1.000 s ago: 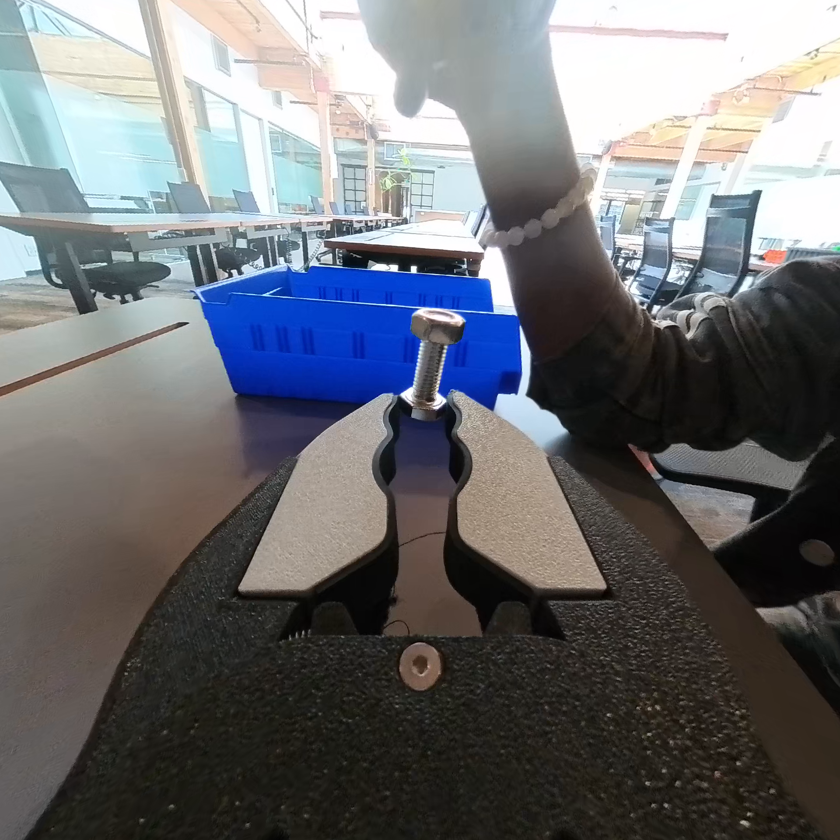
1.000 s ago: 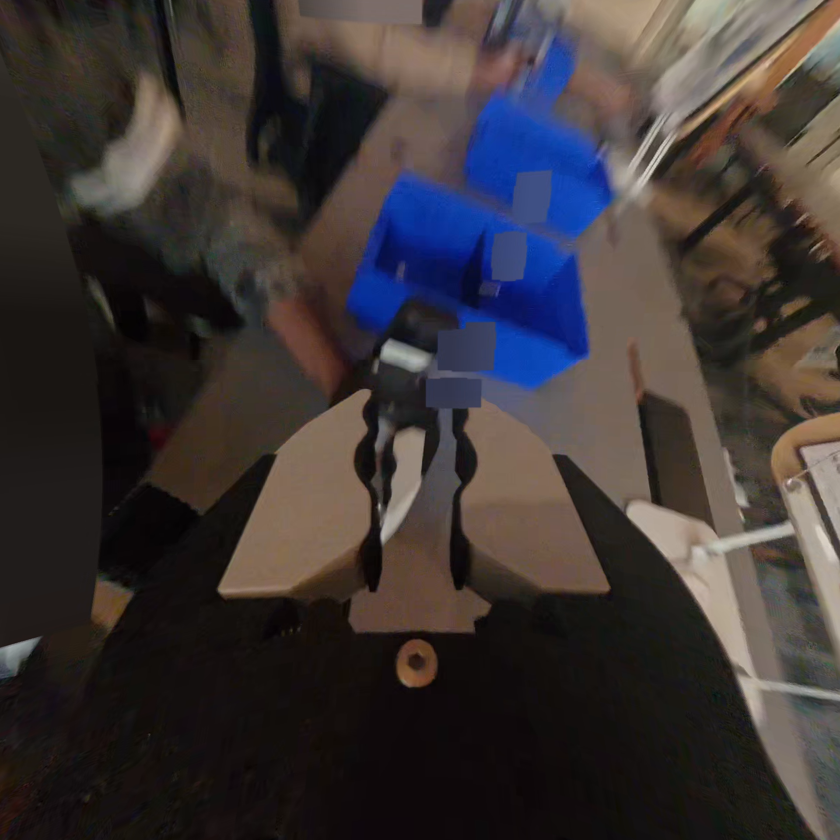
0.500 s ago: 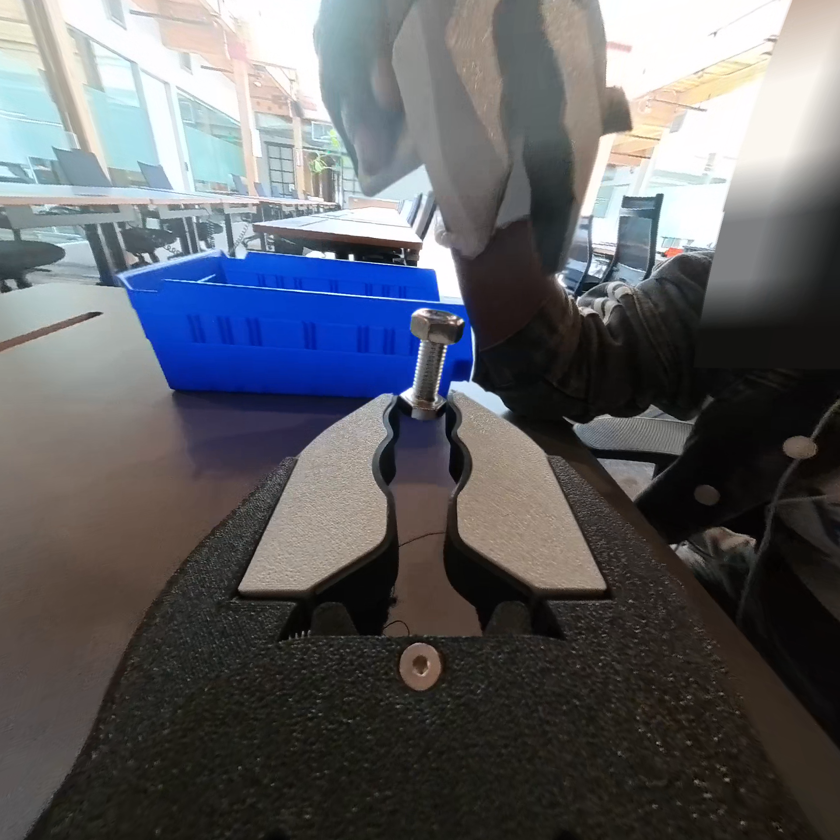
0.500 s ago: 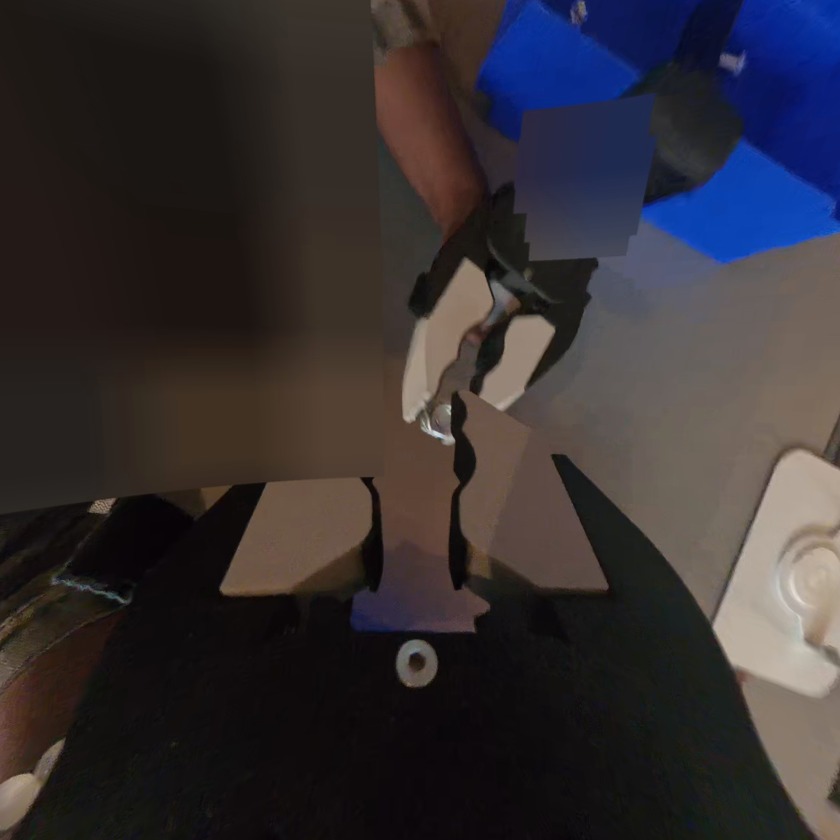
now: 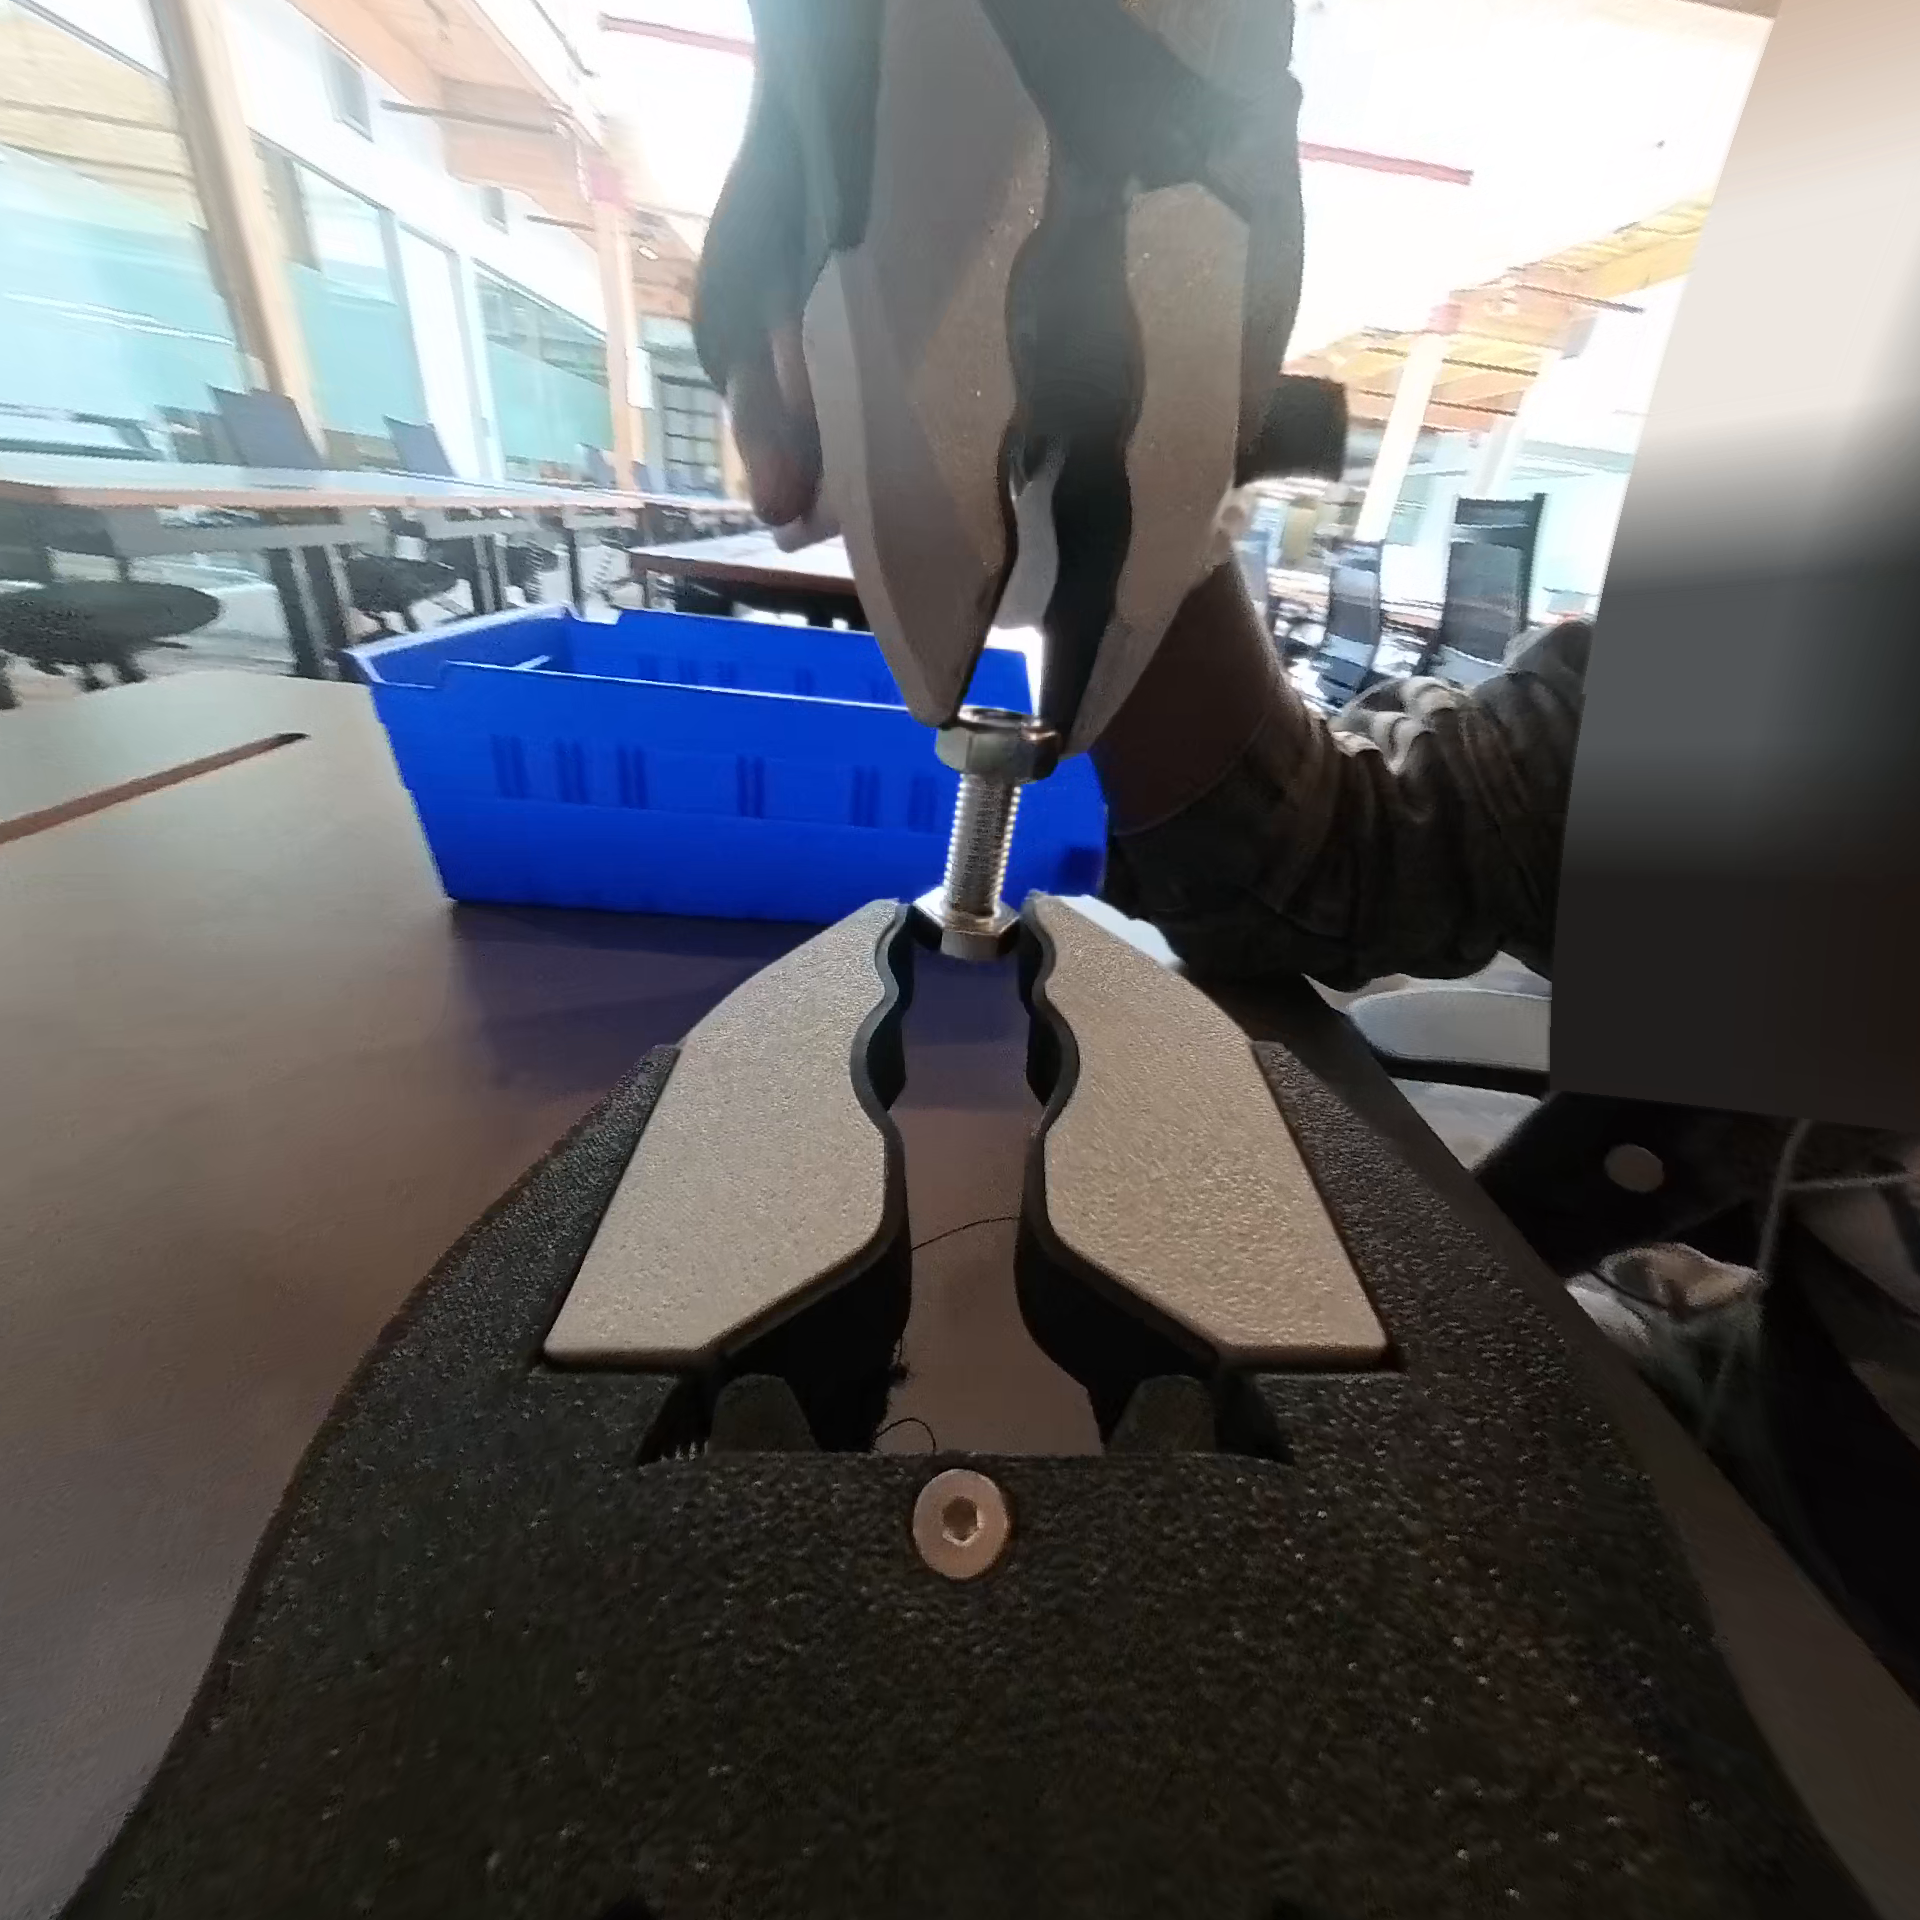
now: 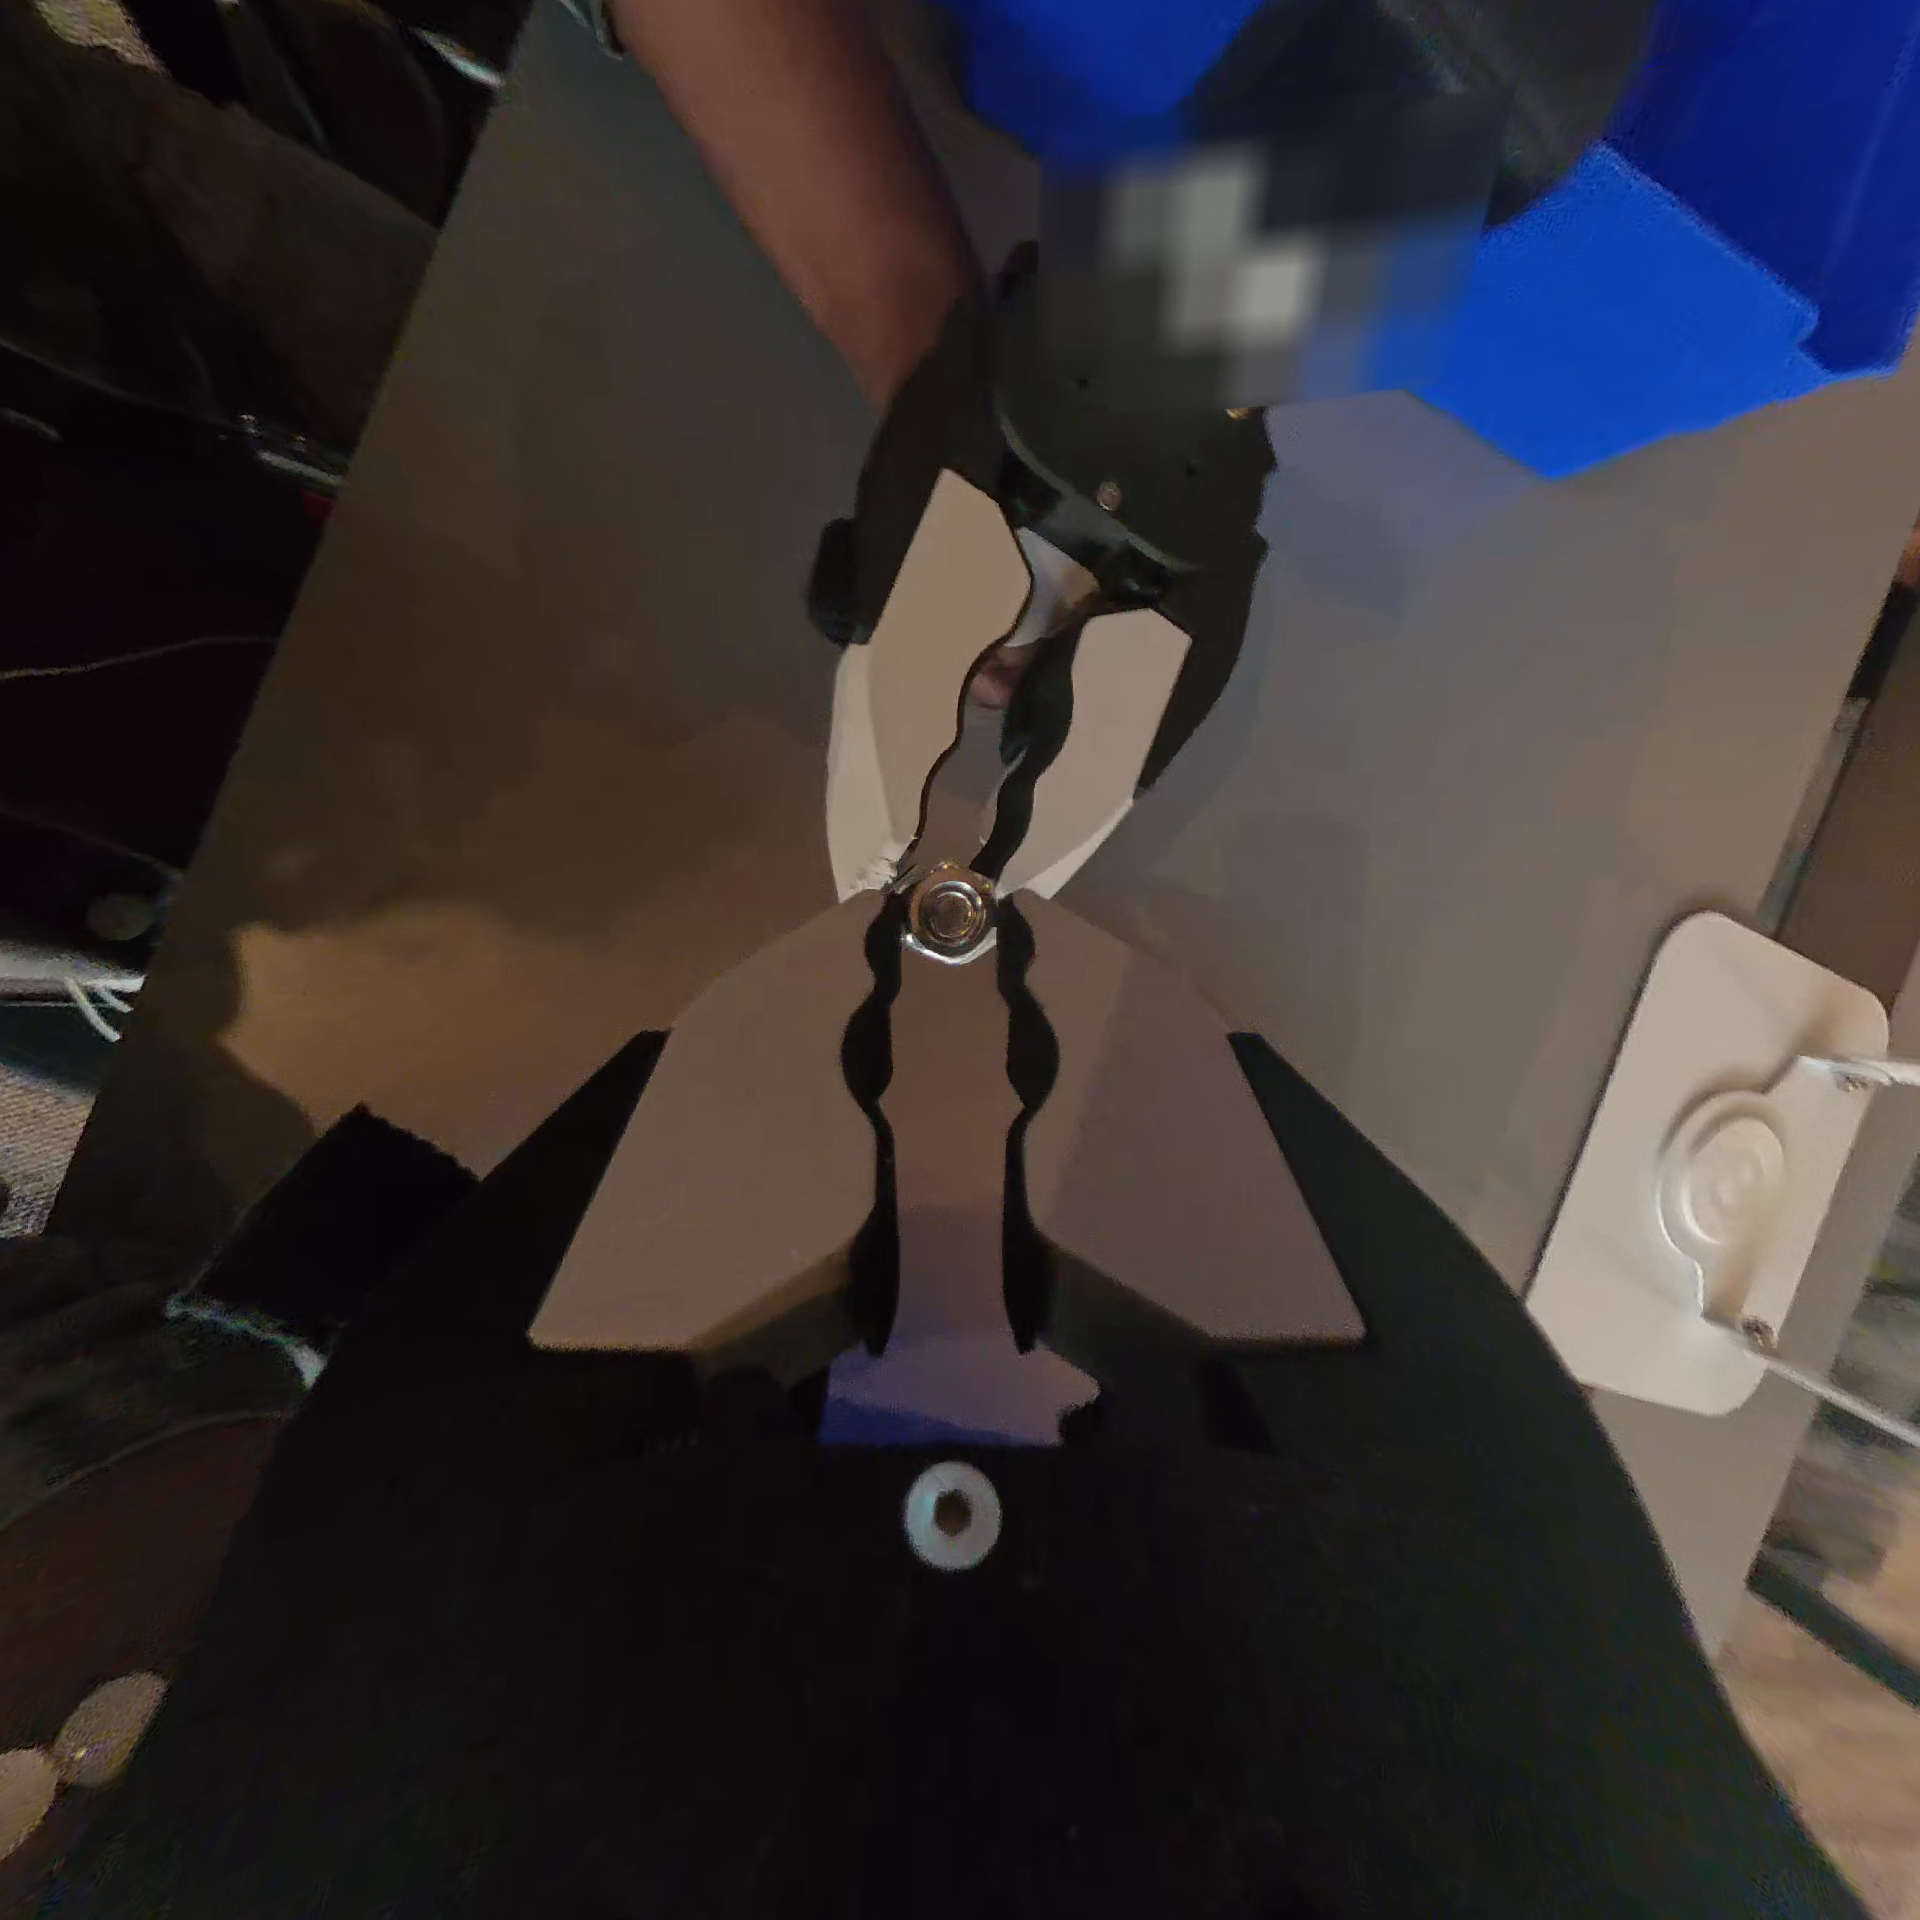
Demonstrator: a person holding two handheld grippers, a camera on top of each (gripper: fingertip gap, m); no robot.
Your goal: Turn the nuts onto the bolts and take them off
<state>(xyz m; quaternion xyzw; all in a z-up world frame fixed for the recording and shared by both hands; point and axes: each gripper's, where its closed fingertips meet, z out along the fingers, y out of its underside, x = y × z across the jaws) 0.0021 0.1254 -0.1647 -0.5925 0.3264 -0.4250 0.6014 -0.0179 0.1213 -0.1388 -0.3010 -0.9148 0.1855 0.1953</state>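
The left claw [image 5: 966, 920] is clamped on the bolt [image 5: 977, 842] by its lower end, holding it upright above the dark counter [image 5: 260, 987], near the blue bin [image 5: 665, 779]. The right claw [image 5: 997, 717] pinches the nut [image 5: 995, 746] on top from above.

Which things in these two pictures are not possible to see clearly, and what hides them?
- Nut threads, left wrist view: the right gripper fingertips cover them, so thread engagement is unclear.
- Bolt shaft, right wrist view: seen end-on, only its top shows.
- Blue bin contents, left wrist view: its near wall hides them.
- Blue bin, right wrist view: cut by the top edge and partly under a mosaic patch.
- Bolt's lower end, left wrist view: sunk between the left gripper fingertips.
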